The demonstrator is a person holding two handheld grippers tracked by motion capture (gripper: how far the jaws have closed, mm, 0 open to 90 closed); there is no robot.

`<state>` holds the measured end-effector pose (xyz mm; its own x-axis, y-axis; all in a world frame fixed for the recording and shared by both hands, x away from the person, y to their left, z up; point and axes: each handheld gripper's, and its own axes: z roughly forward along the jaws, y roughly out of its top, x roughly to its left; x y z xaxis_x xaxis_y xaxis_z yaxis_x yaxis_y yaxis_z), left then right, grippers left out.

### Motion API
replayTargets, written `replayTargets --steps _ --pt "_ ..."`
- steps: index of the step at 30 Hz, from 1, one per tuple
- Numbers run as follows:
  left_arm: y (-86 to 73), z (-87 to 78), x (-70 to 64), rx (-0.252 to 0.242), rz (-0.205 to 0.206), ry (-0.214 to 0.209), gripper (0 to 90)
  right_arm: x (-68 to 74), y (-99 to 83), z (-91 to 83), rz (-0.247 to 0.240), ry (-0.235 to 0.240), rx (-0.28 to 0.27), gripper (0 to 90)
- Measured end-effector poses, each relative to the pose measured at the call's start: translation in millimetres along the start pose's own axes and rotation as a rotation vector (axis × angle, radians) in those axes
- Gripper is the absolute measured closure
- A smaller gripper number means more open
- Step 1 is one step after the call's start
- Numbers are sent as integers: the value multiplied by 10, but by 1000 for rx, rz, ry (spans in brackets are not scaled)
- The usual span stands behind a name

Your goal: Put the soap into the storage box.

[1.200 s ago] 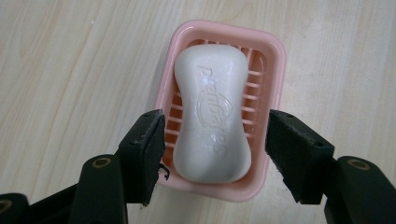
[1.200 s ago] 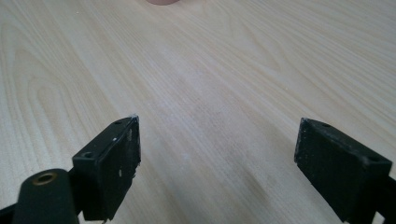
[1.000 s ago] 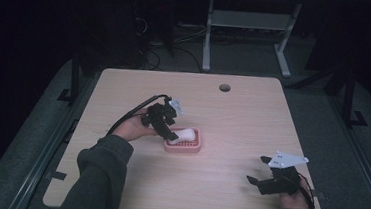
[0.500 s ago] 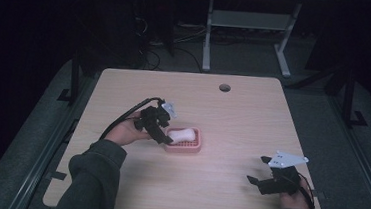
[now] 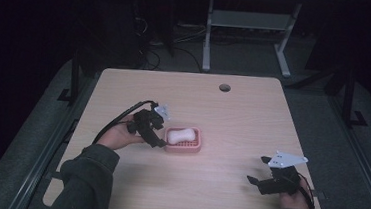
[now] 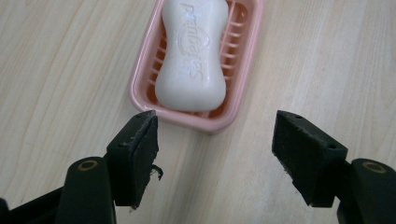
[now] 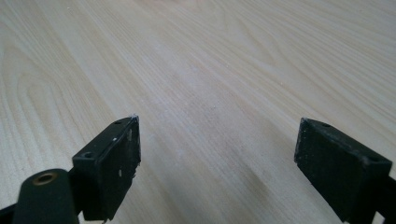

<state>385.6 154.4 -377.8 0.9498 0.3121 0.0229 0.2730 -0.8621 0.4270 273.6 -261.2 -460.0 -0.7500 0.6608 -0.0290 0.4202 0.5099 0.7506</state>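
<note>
Embossed word on soap point(image 6: 190, 56) in pink dish point(image 6: 243, 70), apparently "Safeguard"; lettering faint, partly unclear.

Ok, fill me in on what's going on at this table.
A person sits at a wooden table with a gripper in each hand. The left gripper is beside a pink soap dish holding a white bar of soap; its jaws are open and clear of the soap. The right gripper rests open near the table's front right corner, over bare wood.
</note>
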Motion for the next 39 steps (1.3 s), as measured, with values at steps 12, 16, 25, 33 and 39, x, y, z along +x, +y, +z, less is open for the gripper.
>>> replayTargets --steps 12,16,25,33,39 --pt "-168 -66 -68 -11 -20 12 302 0 1 18 0 -1 10 138" --pt "-220 -74 -88 -18 -29 15 298 -4 -1 23 1 -1 11 138" --pt "-312 -78 -128 -14 -38 16 286 -6 -5 31 3 -2 13 138" --pt "-419 -94 -163 -10 -47 19 285 -3 2 40 3 -3 15 138" --pt "-518 -92 -197 -7 -61 19 282 -2 4 45 7 -5 20 138"
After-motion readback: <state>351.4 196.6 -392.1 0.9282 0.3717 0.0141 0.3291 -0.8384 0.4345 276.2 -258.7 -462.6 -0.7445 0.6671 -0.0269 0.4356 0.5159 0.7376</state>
